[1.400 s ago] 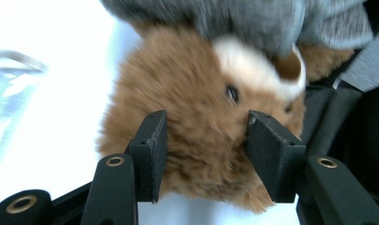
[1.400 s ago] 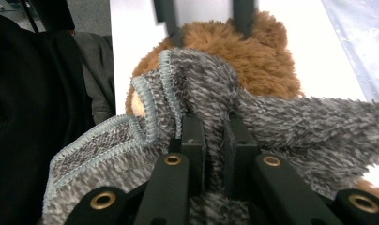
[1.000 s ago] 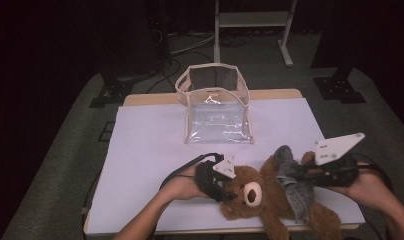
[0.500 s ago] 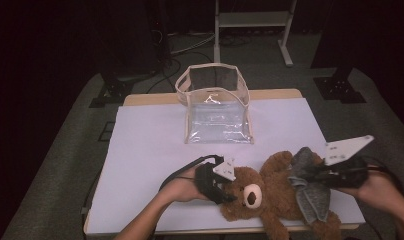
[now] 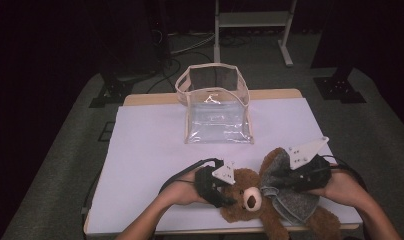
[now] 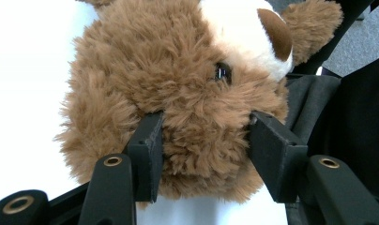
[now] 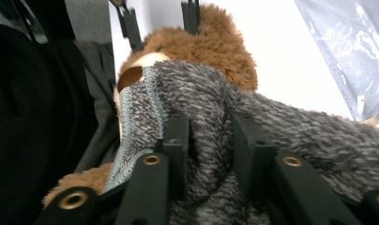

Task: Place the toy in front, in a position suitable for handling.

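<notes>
the teddy bear (image 5: pixel 247 197) lies on its back at the near edge of the white table (image 5: pixel 150 150), well short of the clear bag (image 5: pixel 217 107) standing farther back, and a grey knitted garment (image 5: pixel 290 197) is draped over its body. the left gripper (image 5: pixel 225 192) clamps the bear's head, its pads (image 6: pixel 147 150) sunk into the brown fur on either side. the right gripper (image 5: pixel 282 180) sits on the knit with its jaws having just been opening; a fold of the grey fabric stands between the pads (image 7: pixel 178 140), but there seems to be slack, so i judge the grip loose. the risk is that the knit slips free and bunches over the bear's chest. a hard pull could also drag the bear off the near edge, since it already overhangs there, or twist the soft head out of the left grip.
</notes>
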The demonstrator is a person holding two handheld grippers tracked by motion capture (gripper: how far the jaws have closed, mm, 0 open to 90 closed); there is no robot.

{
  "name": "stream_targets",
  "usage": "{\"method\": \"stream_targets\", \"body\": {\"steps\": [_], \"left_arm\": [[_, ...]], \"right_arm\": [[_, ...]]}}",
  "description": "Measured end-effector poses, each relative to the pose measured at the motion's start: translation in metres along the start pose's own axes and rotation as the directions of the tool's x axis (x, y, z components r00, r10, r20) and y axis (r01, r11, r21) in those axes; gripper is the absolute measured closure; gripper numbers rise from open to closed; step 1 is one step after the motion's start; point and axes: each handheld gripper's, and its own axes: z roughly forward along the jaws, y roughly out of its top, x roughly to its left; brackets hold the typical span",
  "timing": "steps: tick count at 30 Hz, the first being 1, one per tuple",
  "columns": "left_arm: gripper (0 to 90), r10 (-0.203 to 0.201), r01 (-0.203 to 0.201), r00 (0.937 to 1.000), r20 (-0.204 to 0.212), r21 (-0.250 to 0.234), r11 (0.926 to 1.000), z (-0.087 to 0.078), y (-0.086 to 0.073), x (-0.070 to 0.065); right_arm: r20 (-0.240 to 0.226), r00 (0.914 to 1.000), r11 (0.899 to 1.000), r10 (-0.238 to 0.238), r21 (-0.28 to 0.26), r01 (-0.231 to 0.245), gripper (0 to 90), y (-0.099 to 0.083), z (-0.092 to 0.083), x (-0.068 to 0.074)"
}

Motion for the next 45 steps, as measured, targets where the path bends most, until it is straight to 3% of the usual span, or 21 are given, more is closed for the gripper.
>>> {"method": "stream_targets", "body": {"steps": [3,6,9,13,17,21,29,38,41,43,45], "left_arm": [[47.2,0.002,-0.002,1.0000,-0.003,0.002,1.0000,0.000,0.001,-0.001],[47.4,-0.002,0.002,1.0000,-0.002,-0.001,1.0000,0.001,0.000,-0.001],[47.5,-0.001,0.001,1.0000,0.002,0.001,1.0000,0.001,0.000,0.000],[47.6,0.007,-0.007,1.0000,0.001,0.009,0.9999,0.000,0.001,0.001],[47.6,0.004,-0.004,1.0000,0.000,0.006,1.0000,0.000,0.001,0.001],[45.2,0.001,-0.001,1.0000,-0.010,0.008,1.0000,-0.004,0.005,0.002],[37.6,-0.038,0.037,0.9987,-0.034,-0.029,0.9989,-0.024,0.010,0.014],[35.4,-0.072,0.072,0.9974,-0.002,-0.004,0.9974,-0.016,0.014,0.028],[38.7,-0.085,0.085,0.9957,0.038,0.002,0.9964,-0.010,0.014,0.031],[47.9,-0.096,0.096,0.9917,0.085,0.002,0.9953,-0.005,0.012,0.033],[59.5,-0.115,0.114,0.9899,0.083,0.019,0.9933,0.000,0.011,0.035]], "right_arm": [[0.008,0.9998,1.000,0.016,-0.003,-0.016,63.5,-0.003,-0.002,-0.002],[0.018,0.9997,0.999,0.019,0.035,-0.019,63.5,-0.005,0.011,-0.002],[0.014,0.9999,0.999,0.000,0.052,0.000,74.4,-0.006,0.022,-0.001],[0.007,0.9998,0.998,-0.019,0.068,0.019,79.4,-0.008,0.013,-0.001],[0.047,0.9985,0.999,0.027,0.031,-0.029,79.4,-0.022,-0.008,-0.007],[0.031,0.9964,0.997,0.078,0.004,-0.078,79.9,-0.039,-0.002,-0.009],[0.011,0.9974,0.997,0.071,-0.018,-0.071,80.6,-0.045,0.003,0.002],[-0.002,0.9980,0.998,0.062,-0.031,-0.062,80.8,-0.051,0.005,0.010],[0.000,0.9987,0.998,0.051,-0.022,-0.051,80.7,-0.051,0.005,0.013],[0.001,0.9990,0.999,0.045,-0.023,-0.045,80.7,-0.051,0.005,0.014],[0.000,0.9990,0.999,0.044,-0.031,-0.044,80.7,-0.052,0.005,0.014]]}}
